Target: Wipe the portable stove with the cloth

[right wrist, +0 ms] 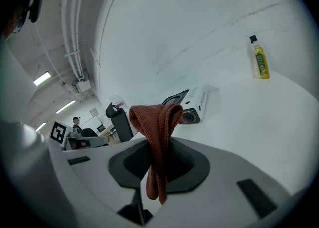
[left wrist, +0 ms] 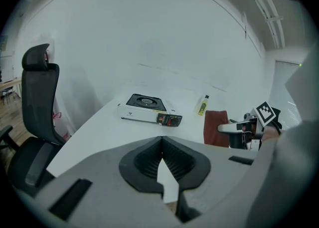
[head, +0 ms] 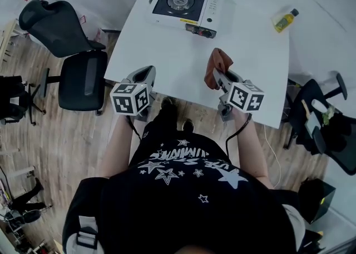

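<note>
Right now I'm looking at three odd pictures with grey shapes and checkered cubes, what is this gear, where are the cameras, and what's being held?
No robot: a person holds a two-jaw gripper in each hand; the marker cubes are part of them. One picture comes from a camera on the person's head, looking down. The other two come from cameras riding on each gripper, looking along its jaws. The right gripper is shut on a brown cloth. The left gripper is shut and empty. On the white table sit a portable stove and a small yellow bottle.
</note>
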`<state>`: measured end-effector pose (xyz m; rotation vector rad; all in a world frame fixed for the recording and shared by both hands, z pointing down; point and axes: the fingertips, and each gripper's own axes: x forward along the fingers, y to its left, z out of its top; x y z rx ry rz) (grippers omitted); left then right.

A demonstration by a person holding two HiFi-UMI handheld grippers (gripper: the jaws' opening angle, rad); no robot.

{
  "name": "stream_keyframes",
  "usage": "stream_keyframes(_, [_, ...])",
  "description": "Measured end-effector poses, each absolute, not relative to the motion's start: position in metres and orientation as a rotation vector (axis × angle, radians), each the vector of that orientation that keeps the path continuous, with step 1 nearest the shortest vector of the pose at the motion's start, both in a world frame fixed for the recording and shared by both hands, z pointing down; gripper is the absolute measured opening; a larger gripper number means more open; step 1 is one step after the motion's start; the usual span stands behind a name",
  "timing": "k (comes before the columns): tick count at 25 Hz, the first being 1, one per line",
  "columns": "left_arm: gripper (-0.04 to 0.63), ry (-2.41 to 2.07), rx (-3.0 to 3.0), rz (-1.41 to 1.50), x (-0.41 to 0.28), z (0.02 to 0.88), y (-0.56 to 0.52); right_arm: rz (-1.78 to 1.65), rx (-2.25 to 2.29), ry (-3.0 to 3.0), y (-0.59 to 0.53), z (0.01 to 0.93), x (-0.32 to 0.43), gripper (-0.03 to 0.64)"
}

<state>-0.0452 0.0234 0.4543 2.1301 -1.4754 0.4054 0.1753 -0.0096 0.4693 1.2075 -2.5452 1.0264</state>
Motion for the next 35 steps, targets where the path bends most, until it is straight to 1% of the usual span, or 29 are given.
stream_keyframes(8, [0.008,-1.441,2.182,0.363,-0.061,0.445,-0.038,0.985,1.367,-2.489,-0.059,0.459,0.175,0.067])
stream_keyframes(13, [0.008,-1.427,2.203,0.333,-0.08,0.44,-0.083,0.968,1.381,-2.493,-0.102,0.446,0.159,0.067])
stream_keyframes(28, [0.008,-1.38,2.262,0.344,-0.128,0.432,-0.2,1.032,1.21,-2.543,-0.233,0.421,0.05,0.069])
stream_keyframes(35, [0.008,-1.372,2.284,0.334,-0.149,0.429,-0.24,0.97,1.151,-2.556,-0.289,0.413,0.0,0.069])
